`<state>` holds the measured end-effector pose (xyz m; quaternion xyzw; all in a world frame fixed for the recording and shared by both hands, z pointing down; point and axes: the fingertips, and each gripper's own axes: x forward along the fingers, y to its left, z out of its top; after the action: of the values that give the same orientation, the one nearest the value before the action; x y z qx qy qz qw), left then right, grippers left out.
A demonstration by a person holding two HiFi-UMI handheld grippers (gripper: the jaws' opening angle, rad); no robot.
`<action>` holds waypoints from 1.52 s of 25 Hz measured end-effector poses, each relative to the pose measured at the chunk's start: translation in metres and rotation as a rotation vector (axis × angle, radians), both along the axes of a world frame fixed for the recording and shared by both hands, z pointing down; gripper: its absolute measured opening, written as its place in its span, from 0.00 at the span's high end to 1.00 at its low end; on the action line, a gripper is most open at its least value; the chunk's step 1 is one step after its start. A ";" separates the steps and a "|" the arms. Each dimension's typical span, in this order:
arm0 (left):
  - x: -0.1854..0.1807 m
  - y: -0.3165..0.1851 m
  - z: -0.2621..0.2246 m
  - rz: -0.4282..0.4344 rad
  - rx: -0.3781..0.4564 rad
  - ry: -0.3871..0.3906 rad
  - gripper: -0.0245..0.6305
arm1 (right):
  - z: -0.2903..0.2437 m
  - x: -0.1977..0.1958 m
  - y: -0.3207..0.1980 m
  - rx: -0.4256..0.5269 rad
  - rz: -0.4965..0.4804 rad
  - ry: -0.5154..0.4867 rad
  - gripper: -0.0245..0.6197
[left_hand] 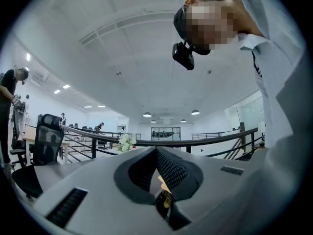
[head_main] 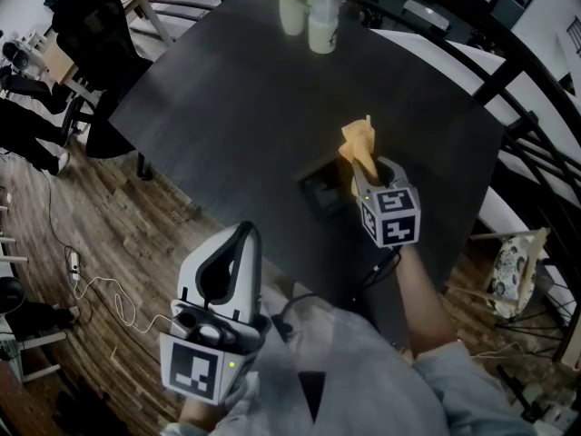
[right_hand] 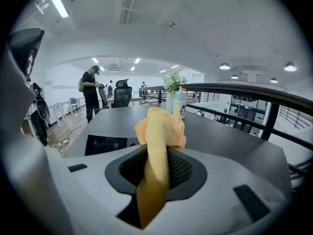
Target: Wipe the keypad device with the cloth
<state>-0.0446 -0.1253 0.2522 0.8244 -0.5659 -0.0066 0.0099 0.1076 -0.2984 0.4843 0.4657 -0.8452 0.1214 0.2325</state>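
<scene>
The right gripper [head_main: 370, 173] has its jaws squeezed tight on the yellow cloth [head_main: 358, 146], and the cloth sticks up out of them. It is held over the dark table [head_main: 227, 98], just beside the black keypad device [head_main: 318, 193], which lies flat near the table's front edge. The left gripper [head_main: 241, 236] is down low by the person's body, away from the table, with its jaws pressed together and nothing in them

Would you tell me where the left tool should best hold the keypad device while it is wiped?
Probably its left edge, from above: the keypad device lies flat on the table, and the right tool with the cloth crowds its right side.
</scene>
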 end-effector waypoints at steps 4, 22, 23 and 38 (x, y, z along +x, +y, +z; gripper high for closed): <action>0.001 0.000 -0.001 0.004 0.001 -0.003 0.94 | 0.012 0.014 0.004 -0.053 0.039 -0.025 0.81; 0.000 0.000 -0.003 0.050 0.008 0.009 0.94 | 0.074 0.036 0.073 -0.257 0.138 -0.068 0.81; 0.000 0.000 -0.003 0.055 0.008 0.012 0.94 | 0.076 0.032 0.078 -0.264 0.133 -0.070 0.80; 0.007 0.003 -0.007 0.177 0.050 0.027 0.94 | 0.012 -0.013 0.139 -0.167 0.086 -0.197 0.81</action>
<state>-0.0377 -0.1220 0.2448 0.8709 -0.4905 -0.0312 -0.0026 0.0950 -0.1594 0.4967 0.4661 -0.8302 0.2464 0.1810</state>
